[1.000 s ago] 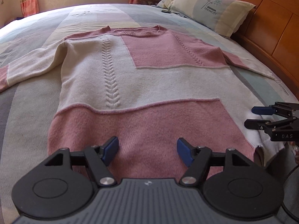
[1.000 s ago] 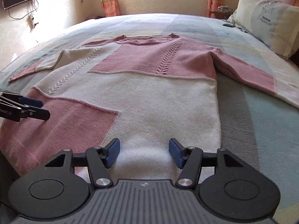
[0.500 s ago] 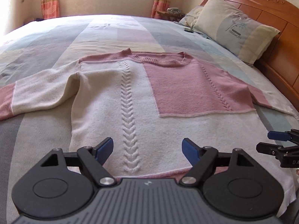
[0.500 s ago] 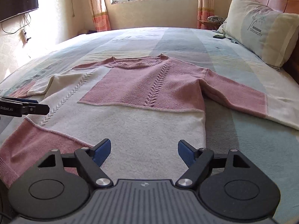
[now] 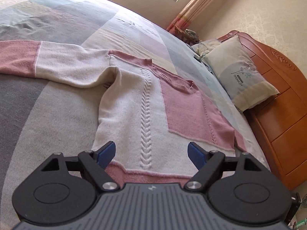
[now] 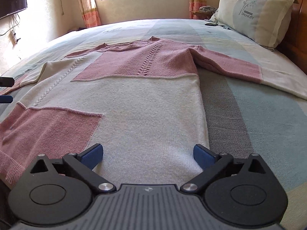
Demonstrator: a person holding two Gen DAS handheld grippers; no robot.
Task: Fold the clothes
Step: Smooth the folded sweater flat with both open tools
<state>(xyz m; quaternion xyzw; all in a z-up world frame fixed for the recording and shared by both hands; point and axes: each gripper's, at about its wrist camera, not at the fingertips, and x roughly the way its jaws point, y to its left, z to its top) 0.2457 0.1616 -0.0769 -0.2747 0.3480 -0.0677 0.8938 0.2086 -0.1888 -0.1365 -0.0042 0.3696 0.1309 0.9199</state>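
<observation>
Sweater [image 6: 138,103] lies flat on the bed [image 6: 249,118], spread ahead of and under both claws. Left gripper [image 5: 151,153] and right gripper [image 6: 148,154] both opening, jaws apart, nothing between them. No containers in view.

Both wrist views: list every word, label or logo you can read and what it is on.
"DREAMCITY": printed on the pillow, under a plant drawing; also legible in the left wrist view.
Small logo mark on each gripper's grey body: a symbol, no letters.
Marking woven into the bedspread near the far side: too small to read.
Nothing readable on the sweater.
</observation>
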